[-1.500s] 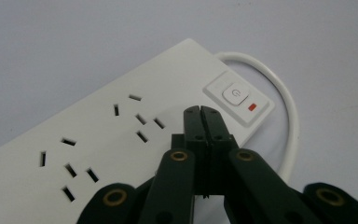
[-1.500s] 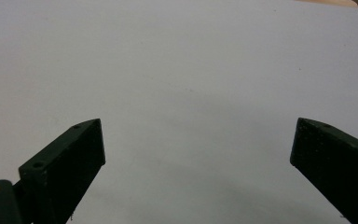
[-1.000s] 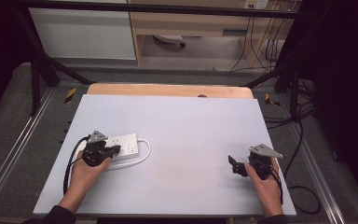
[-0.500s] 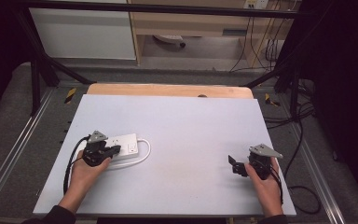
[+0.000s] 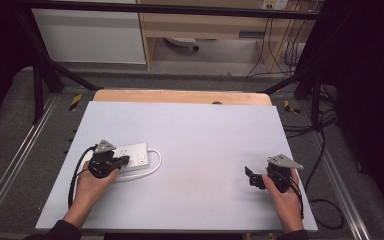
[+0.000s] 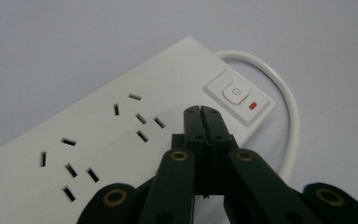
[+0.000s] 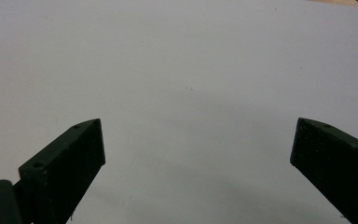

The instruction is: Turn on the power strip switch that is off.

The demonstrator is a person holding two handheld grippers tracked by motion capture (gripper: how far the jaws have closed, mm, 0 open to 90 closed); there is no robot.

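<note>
A white power strip (image 5: pixel 130 157) (image 6: pixel 121 130) lies flat at the left of the grey table top, its white cable (image 5: pixel 155 165) (image 6: pixel 291 121) looping round its right end. My left gripper (image 5: pixel 122 160) (image 6: pixel 200 110) is shut with nothing held, its tips resting over the strip just short of the white power button (image 6: pixel 235 92) and its red lamp (image 6: pixel 252 106). My right gripper (image 5: pixel 249 176) (image 7: pixel 198 144) stands open at the right of the table, its jaws wide apart over bare surface.
The grey table top (image 5: pixel 200 130) has a wooden strip (image 5: pixel 180 96) along its far edge. Black frame bars (image 5: pixel 40 80) and loose cables (image 5: pixel 325 135) lie on the floor around it. A white cabinet (image 5: pixel 87 35) stands behind.
</note>
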